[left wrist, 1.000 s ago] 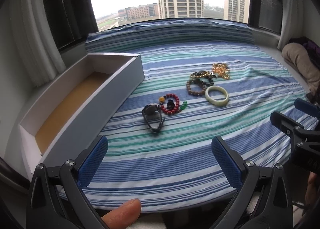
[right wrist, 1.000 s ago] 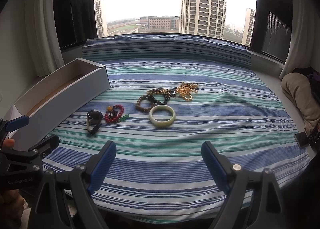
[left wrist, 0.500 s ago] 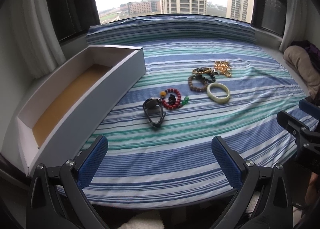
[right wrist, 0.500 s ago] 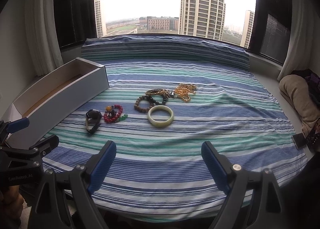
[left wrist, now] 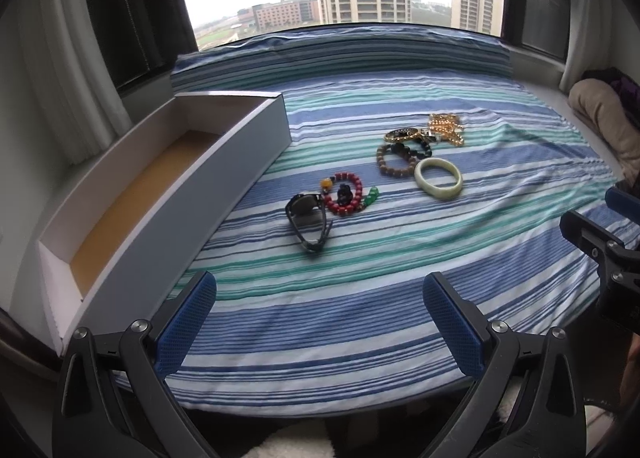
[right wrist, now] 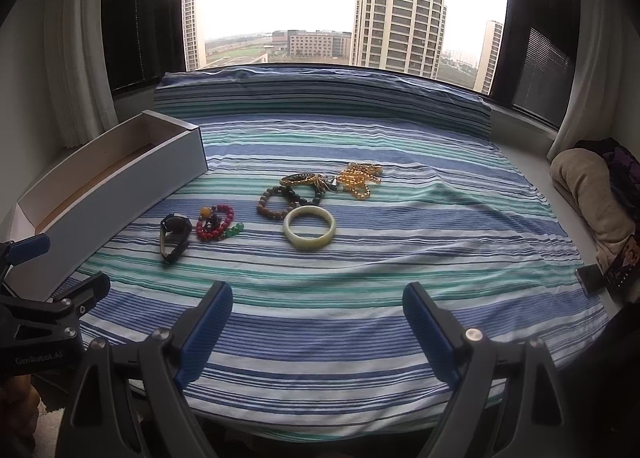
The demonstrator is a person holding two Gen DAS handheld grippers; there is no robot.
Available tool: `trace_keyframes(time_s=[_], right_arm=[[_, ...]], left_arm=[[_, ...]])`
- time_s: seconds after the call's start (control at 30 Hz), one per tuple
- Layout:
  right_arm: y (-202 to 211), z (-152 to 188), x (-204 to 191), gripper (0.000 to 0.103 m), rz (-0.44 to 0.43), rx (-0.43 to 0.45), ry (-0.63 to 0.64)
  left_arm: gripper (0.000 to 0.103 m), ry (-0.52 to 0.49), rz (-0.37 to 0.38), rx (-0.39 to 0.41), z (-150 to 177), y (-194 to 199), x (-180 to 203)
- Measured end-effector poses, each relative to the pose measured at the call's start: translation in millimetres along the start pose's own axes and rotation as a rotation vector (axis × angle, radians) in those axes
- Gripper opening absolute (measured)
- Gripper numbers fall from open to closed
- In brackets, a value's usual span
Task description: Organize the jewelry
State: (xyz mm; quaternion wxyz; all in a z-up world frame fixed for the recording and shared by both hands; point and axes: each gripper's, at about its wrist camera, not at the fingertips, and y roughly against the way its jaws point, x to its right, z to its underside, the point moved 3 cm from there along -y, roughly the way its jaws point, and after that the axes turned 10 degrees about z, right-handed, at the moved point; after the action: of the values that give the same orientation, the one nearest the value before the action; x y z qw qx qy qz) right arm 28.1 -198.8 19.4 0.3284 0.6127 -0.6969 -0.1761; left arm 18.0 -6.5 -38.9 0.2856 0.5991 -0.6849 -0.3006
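Note:
Jewelry lies mid-cloth on a striped blue-green cloth (left wrist: 360,298): a black watch (left wrist: 308,218), a red bead bracelet (left wrist: 346,194), a brown bead bracelet (left wrist: 394,160), a pale green bangle (left wrist: 439,179), a gold-black bracelet (left wrist: 402,134) and a gold chain (left wrist: 446,128). They also show in the right wrist view: watch (right wrist: 174,236), red beads (right wrist: 216,222), bangle (right wrist: 309,232), gold chain (right wrist: 358,179). An open white box (left wrist: 160,194) stands at the left. My left gripper (left wrist: 320,318) and right gripper (right wrist: 318,326) are open and empty, near the cloth's front edge.
The box also shows in the right wrist view (right wrist: 120,186). A beige bundle (right wrist: 588,194) lies at the right edge. A window with curtains runs behind the raised striped cushion (right wrist: 320,98). The other gripper shows at each view's side.
Both grippers have risen and pulled back slightly, so the jewelry and box sit a little lower and farther in view. The fingertip seen earlier below the left gripper is gone.

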Motion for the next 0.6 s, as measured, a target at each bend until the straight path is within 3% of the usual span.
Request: trace_keyframes(time_s=[0.6], right_arm=[[-0.6, -4.3, -1.3, 0.089, 0.023, 0.005, 0.007]], left_arm=[[0.103, 0.007, 0.003, -0.003, 1.1, -3.4, -3.0]])
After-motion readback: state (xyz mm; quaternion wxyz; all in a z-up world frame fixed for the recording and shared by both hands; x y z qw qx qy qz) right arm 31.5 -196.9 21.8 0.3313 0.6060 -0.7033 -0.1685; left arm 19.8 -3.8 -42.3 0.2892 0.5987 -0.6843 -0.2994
